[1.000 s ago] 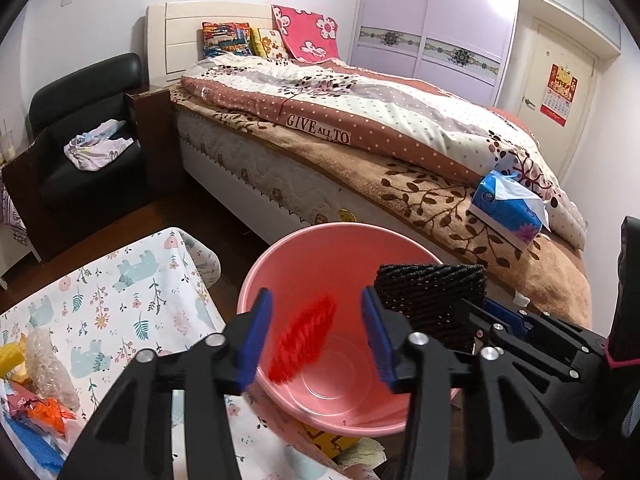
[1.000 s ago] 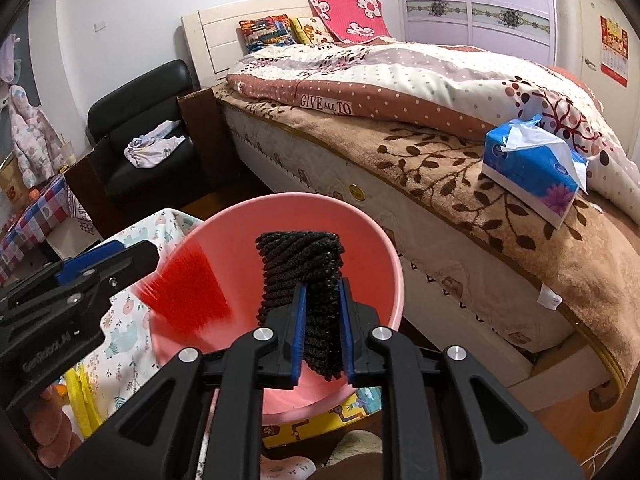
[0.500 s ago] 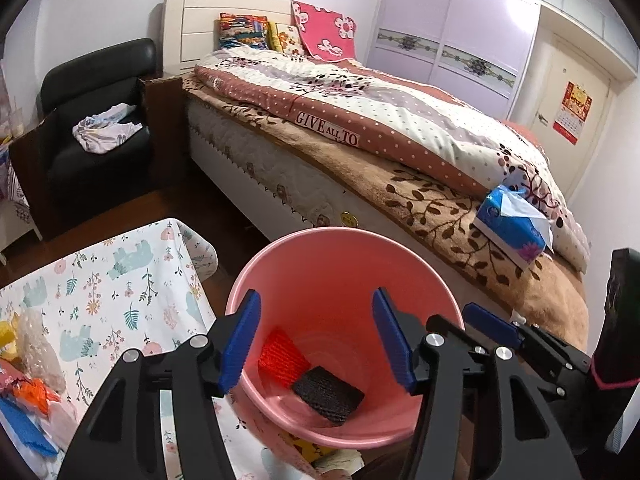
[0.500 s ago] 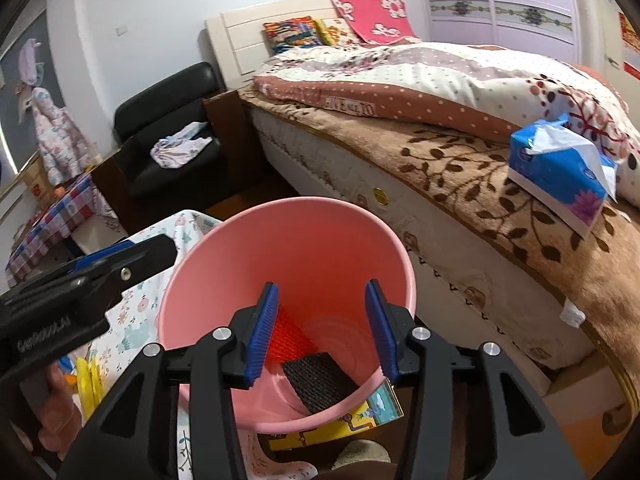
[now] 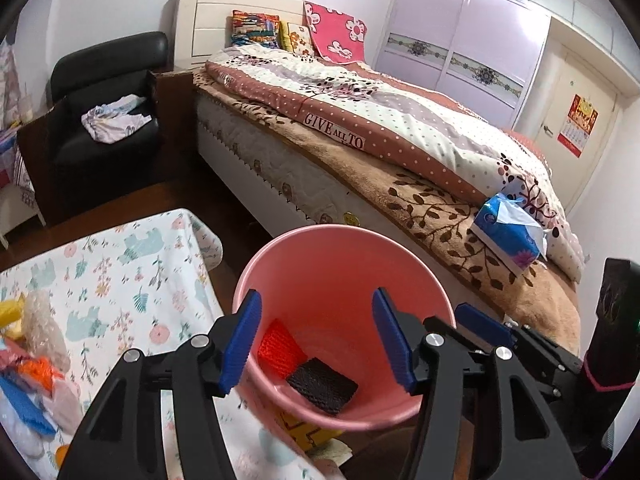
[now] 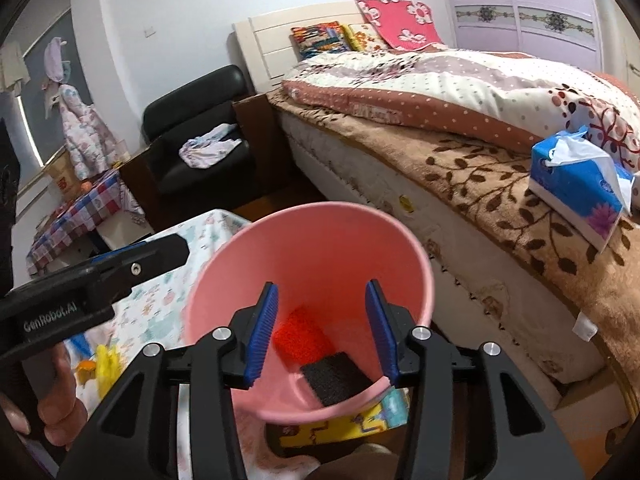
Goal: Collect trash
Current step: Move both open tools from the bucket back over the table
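A pink bucket (image 5: 280, 256) stands beside the table; it also shows in the right wrist view (image 6: 240, 248). Inside lie a red mesh piece (image 5: 278, 346) and a black mesh piece (image 5: 322, 385), seen again in the right wrist view as the red piece (image 6: 300, 332) and the black piece (image 6: 336, 376). My left gripper (image 5: 316, 344) is open and empty above the bucket's near rim. My right gripper (image 6: 322, 332) is open and empty over the bucket. More trash (image 5: 28, 344) lies on the table at the far left: yellow, orange and blue scraps and bubble wrap.
The table has a floral cloth (image 5: 120, 272). A bed (image 5: 360, 152) stands behind the bucket, with a blue tissue pack (image 5: 508, 236) near its edge. A black armchair (image 5: 104, 120) with a cloth on it stands at the back left. A yellow package (image 6: 340, 424) lies under the bucket.
One second ago my right gripper held the black mesh and the red mesh was falling from my left gripper. Both pieces now lie in the bucket, and both grippers have opened and drawn back.
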{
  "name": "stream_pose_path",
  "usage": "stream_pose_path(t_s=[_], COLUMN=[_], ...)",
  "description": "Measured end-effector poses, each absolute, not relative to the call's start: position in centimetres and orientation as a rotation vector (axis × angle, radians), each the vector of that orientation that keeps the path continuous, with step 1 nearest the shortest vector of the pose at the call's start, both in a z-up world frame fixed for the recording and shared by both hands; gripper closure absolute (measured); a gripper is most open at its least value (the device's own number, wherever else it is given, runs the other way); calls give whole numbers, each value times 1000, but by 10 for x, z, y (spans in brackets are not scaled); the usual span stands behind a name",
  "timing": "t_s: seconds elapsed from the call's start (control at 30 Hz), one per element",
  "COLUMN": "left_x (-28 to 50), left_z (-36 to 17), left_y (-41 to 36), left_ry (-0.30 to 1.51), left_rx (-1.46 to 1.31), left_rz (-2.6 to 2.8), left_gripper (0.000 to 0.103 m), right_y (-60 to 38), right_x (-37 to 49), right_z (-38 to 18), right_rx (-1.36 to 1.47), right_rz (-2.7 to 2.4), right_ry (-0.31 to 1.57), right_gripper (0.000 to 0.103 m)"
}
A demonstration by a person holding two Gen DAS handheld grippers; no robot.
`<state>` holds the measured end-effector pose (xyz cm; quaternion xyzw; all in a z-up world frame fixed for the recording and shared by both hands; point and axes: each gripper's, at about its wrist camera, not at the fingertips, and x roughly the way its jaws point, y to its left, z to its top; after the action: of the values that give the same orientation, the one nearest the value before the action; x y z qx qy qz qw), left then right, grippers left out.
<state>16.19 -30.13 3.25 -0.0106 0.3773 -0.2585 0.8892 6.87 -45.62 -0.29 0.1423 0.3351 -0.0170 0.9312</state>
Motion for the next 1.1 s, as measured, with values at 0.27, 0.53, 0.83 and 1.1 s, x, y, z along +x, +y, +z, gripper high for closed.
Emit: stream_pose_path(t_s=[0.27, 0.53, 0.83, 1.1], left_x=[135, 113, 96, 88], left_z=[47, 49, 45, 39], left_y=[-266, -221, -175, -138], left_ry=[742, 747, 752, 760], left_rx=[-5, 4, -27, -47], left_rz=[-462, -411, -364, -319], left_gripper=[46, 46, 46, 45], right_y=[-429, -399, -352, -314], right_x=[45, 34, 29, 25], right_z=[13, 24, 32, 33], right_rx=[229, 235, 235, 210], right_rz=[-137, -69, 70, 141], right_ry=[665, 654, 653, 666], right_gripper=[57, 57, 57, 57])
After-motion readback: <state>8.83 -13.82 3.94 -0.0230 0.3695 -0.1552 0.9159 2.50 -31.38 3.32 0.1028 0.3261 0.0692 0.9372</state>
